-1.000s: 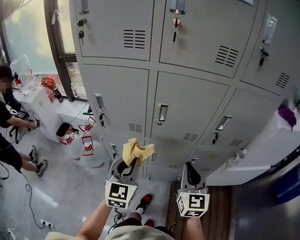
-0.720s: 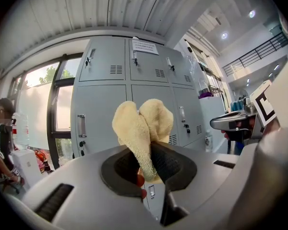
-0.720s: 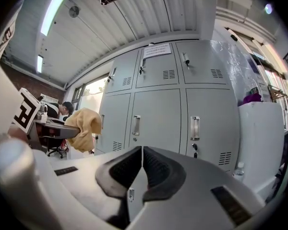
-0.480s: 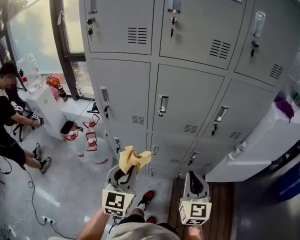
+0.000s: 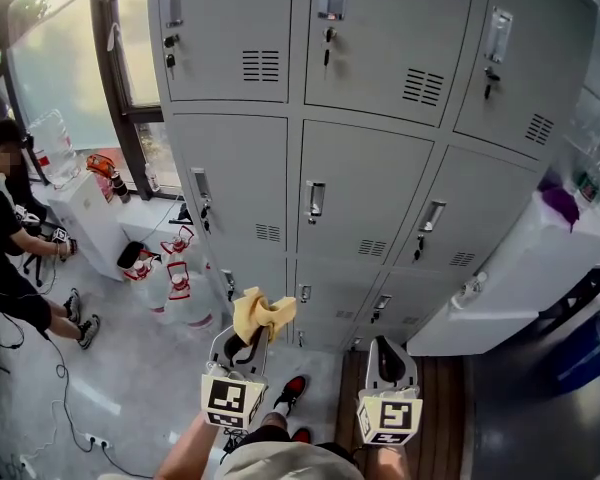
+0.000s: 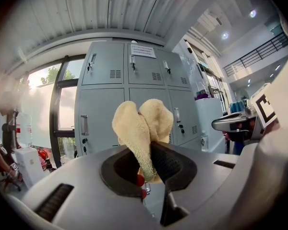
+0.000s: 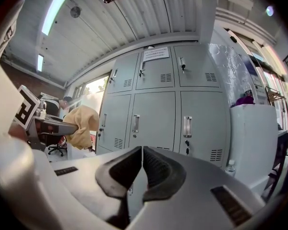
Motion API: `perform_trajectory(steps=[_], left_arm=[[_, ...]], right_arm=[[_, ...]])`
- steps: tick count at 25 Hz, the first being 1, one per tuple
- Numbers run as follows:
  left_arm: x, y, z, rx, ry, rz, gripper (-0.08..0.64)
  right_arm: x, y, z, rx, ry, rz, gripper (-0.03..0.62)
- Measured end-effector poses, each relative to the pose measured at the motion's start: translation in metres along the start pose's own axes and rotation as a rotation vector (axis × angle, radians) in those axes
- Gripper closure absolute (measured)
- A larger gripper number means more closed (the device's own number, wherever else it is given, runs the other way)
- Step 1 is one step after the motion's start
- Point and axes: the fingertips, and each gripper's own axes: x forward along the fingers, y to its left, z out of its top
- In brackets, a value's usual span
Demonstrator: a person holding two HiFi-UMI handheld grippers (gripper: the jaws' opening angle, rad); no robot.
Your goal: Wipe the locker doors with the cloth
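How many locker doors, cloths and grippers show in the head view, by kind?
Locker doors: 9
Cloth: 1
Grippers: 2, the left gripper and the right gripper
Total: 12

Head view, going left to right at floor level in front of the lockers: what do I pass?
Seated person → red-handled water jugs → yellow cloth held in the left gripper → right gripper → white unit.
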Motion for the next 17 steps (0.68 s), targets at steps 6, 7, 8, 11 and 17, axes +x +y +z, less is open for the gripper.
perform_trajectory(steps=[6,7,8,11,17], left_arm=[[0.000,-0.006,-0.001,0.001,0.004,-0.007,0.485],[0.000,-0.007,-0.001,0.002,0.004,-0.008,0.485],[-0.001,-0.008,-0.001,0.001,0.005,-0.007,0.485],[-0.002,-0.009,0.000,0.003,0.005,-0.005,0.485],[-0.005,-0.012,0.000,-0.002,0.002,-0.008,0.485]], right_arm=[[-0.004,-0.002,0.001,0.002,0.002,-0.003,0.568],[-0.005,-0.003,0.000,0.004,0.003,-0.005,0.568],[-0.005,-0.003,-0.001,0.004,0.004,-0.005,0.568],[-0.007,-0.004,-0.003,0.004,-0.004,-0.003,0.568],[-0.010,-0.002,-0.001,-0.003,0.006,-0.001,0.568]])
